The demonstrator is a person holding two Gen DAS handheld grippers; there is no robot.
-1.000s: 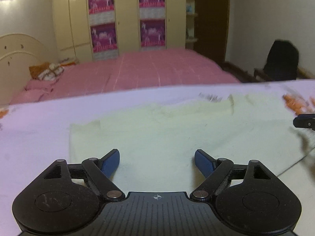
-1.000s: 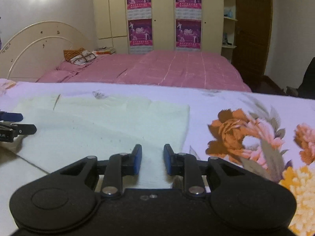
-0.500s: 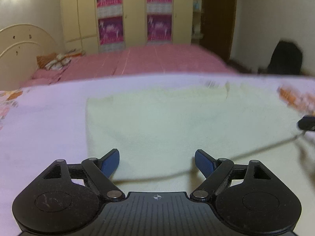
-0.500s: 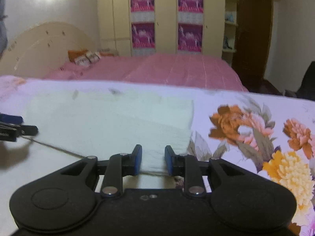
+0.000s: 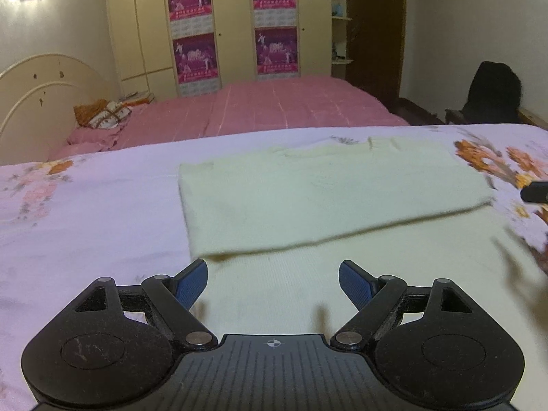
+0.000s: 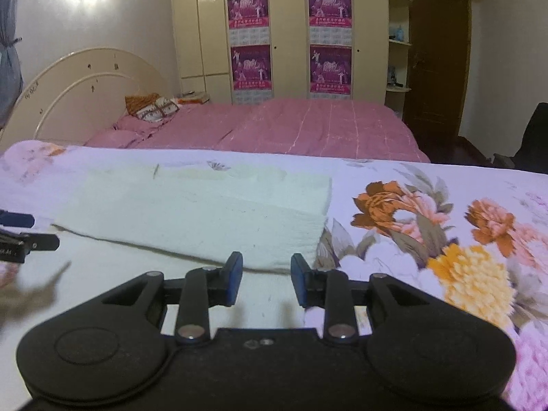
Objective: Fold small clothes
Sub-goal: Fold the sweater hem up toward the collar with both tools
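The left gripper (image 5: 273,282) has its blue-padded fingers (image 5: 191,284) spread wide with nothing between them, poised low over the near, single layer of a pale cream garment (image 5: 322,202). The right gripper (image 6: 266,281) is parted too, more narrowly, and grasps nothing; its pads (image 6: 234,278) sit just at the garment's (image 6: 205,219) near right corner, though whether they touch the cloth I cannot tell.

The garment lies on a bed covered by a floral sheet (image 5: 75,212), pale lilac with orange and yellow blooms (image 6: 469,274) on the right side. A folded-over layer forms a thick band across the far part, its folded edge running slantwise from near the left gripper's fingers to the right side (the fold looks plump rather than pressed flat). At the right edge of the left wrist view the tip of the other gripper pokes in, blurred.

Beyond the sheet's far edge stands a second bed with a pink checked cover (image 6: 308,126), a cream arched headboard (image 6: 85,92) at its left end and patterned pillows (image 6: 150,106) beside it. Behind is a cream wardrobe (image 5: 233,24) bearing four purple posters (image 6: 330,5).
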